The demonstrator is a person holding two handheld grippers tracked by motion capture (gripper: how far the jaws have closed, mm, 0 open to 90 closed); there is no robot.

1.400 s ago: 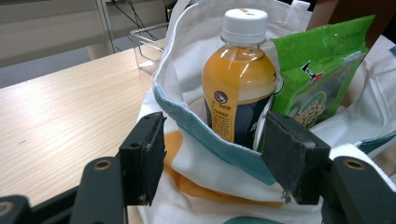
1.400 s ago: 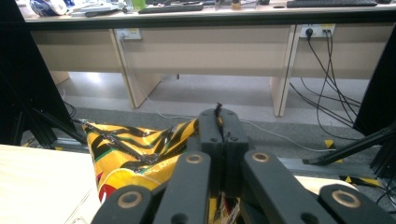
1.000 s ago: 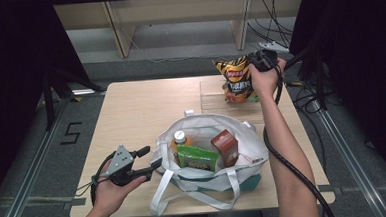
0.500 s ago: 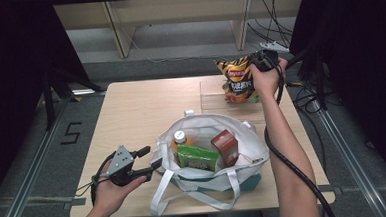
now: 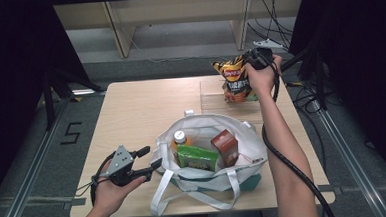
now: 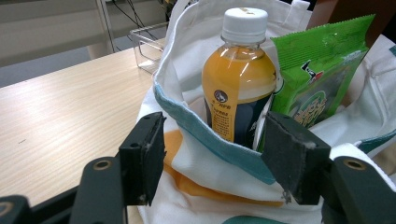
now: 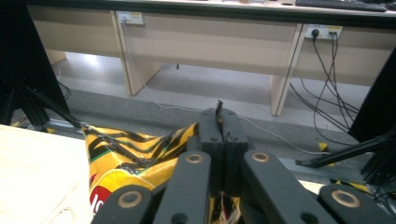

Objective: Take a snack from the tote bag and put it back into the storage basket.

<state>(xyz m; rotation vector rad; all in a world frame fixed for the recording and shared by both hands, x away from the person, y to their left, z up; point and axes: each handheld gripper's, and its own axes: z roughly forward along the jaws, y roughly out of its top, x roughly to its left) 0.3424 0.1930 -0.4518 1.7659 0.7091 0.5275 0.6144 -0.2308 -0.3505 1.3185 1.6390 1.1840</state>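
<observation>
Right gripper (image 5: pixel 252 60): you clamp the chip bag (image 5: pixel 233 79), far right | Left gripper (image 5: pixel 151 158): wide, straddling the tote (image 5: pixel 242 136) rim, near left

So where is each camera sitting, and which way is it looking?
High view: above the person's side, looking forward and down on the table; both forearms, left gripper, right gripper.
Left gripper view: rides the left gripper, facing the tote bag; open jaws astride its rim.
Right gripper view: rides the right gripper, facing the far desks; jaws pinch the chip bag.
Shared: high and left gripper views both show the juice bottle.
</observation>
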